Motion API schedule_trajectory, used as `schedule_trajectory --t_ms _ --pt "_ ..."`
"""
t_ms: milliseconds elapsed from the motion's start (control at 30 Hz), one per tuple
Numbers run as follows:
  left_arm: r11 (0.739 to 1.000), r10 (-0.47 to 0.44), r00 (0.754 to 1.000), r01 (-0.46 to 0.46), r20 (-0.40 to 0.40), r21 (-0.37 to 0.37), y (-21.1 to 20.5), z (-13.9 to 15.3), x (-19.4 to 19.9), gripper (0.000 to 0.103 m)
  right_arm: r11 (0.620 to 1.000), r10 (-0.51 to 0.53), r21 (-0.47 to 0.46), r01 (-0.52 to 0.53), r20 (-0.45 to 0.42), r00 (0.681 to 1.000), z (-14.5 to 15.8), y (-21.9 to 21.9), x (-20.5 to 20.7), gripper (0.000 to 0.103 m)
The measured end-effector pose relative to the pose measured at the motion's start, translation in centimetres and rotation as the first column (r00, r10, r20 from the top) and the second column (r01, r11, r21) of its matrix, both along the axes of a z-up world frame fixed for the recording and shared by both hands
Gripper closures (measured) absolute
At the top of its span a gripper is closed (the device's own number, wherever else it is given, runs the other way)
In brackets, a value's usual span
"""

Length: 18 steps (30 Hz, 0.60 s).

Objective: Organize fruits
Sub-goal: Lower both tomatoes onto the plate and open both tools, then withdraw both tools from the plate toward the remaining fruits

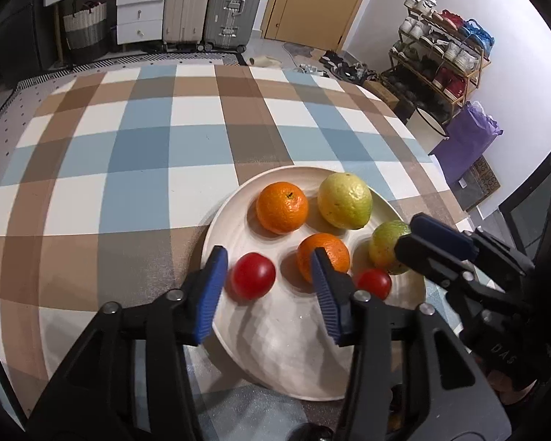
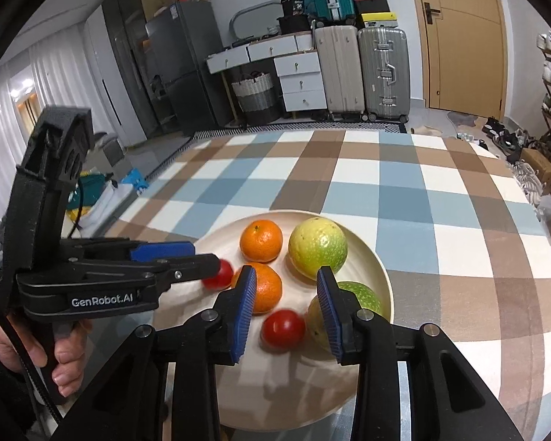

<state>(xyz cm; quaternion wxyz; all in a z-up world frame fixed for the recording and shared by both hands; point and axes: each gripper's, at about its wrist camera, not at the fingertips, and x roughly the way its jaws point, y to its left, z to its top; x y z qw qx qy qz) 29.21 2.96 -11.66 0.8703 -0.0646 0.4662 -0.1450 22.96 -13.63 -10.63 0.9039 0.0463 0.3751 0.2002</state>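
A cream plate [image 1: 275, 338] [image 2: 275, 389] on the checked tablecloth holds two oranges [image 1: 282, 207] [image 1: 330, 248], a yellow lemon [image 1: 344, 200] [image 2: 317, 246], a green lemon [image 1: 385, 246] [image 2: 363, 294] and two red tomatoes [image 1: 253, 275] [image 1: 374, 283]. My left gripper [image 1: 272, 290] is open above the plate, with one tomato between its blue fingers. My right gripper [image 2: 286, 310] is open over the other tomato [image 2: 283, 329], beside the green lemon. Each gripper shows in the other's view: the right [image 1: 437, 246] and the left [image 2: 187, 257].
The checked tablecloth [image 1: 147, 154] covers the table beyond the plate. Suitcases [image 2: 363, 73], white drawers [image 2: 301, 81] and a door [image 2: 463, 36] stand at the far wall. A shoe rack [image 1: 440, 51] stands off the table's right side.
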Motion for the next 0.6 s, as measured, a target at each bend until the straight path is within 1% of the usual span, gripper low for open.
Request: schedule_trajectory --t_ms 133,200,233,333,467,600 --pt "1.0 0.003 1.0 -0.003 0.011 -0.004 0.2 0.7 -0.8 0.059 1.0 -0.006 0.01 0.006 0.023 1.0 0.9 -0.3 -0.6 0.067" --pt "1.0 0.007 1.0 -0.007 0.017 -0.004 0.3 1.1 -1.3 0.059 1.0 -0.011 0.015 0.011 0.039 0.999 1.4 -0.5 -1.1 0.064" --pt "1.0 0.008 1.0 -0.008 0.021 -0.003 0.3 1.2 -1.5 0.059 1.0 -0.015 0.015 0.014 0.045 0.999 1.6 -0.5 -1.3 0.06" --pt "1.0 0.013 1.0 -0.013 0.028 0.005 0.4 1.6 -2.3 0.059 1.0 -0.012 0.023 0.011 0.077 0.997 2.3 -0.7 -2.1 0.059" --pt "1.0 0.01 0.999 -0.01 0.046 0.015 0.3 2.2 -3.6 0.058 1.0 -0.02 0.007 0.019 0.134 0.991 3.3 -0.8 -3.5 0.059" --pt "0.999 0.023 0.997 -0.025 0.072 0.026 0.3 2.7 -5.2 0.058 1.0 -0.026 0.017 0.024 0.151 0.988 3.8 -1.2 -4.5 0.059"
